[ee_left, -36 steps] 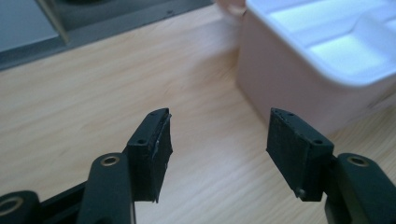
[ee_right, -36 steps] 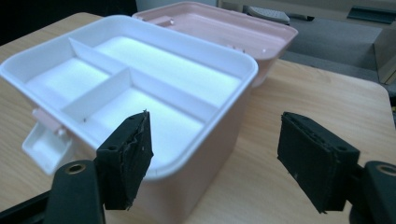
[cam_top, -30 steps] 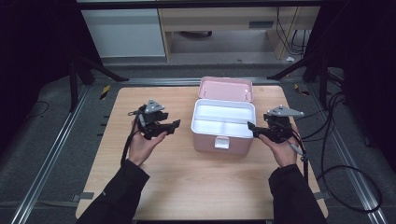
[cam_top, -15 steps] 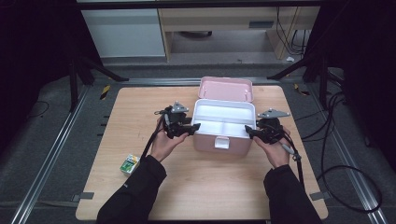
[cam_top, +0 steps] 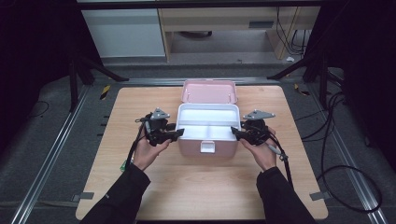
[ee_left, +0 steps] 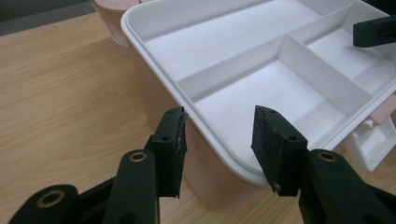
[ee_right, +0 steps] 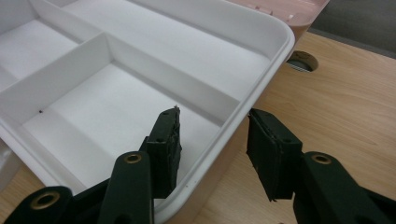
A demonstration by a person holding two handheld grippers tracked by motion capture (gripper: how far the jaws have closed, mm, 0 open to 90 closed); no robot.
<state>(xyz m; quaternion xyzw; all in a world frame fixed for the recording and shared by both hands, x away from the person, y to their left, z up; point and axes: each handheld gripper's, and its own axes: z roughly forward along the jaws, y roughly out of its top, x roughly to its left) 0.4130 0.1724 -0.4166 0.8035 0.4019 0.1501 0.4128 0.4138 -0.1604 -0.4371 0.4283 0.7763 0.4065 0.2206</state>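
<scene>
A pink box [cam_top: 191, 148] with its lid [cam_top: 209, 91] laid back stands mid-table, holding a white divided tray [ee_left: 243, 32] [ee_right: 140, 28]. My left gripper [cam_top: 180, 134] is at the box's left end. In the left gripper view, the left gripper [ee_left: 217, 135] straddles the wall, one jaw outside and one inside the tray. My right gripper [cam_top: 233, 134] [ee_right: 212, 135] straddles the right-end wall the same way. Both pairs of jaws have just been closing around the walls. A gap still shows at each inner pad. The tray compartments are bare.
A white latch [cam_top: 208, 147] hangs on the box's front. A small green thing [cam_top: 124, 164] lies by the left sleeve. Cables [cam_top: 280, 156] trail from the grippers across the wooden table [cam_top: 205, 196]. Dark stands and cables surround the table.
Both hands have come inward and down to the box's two ends. The left one travelled farther. Both pairs of jaws have narrowed around the side walls.
</scene>
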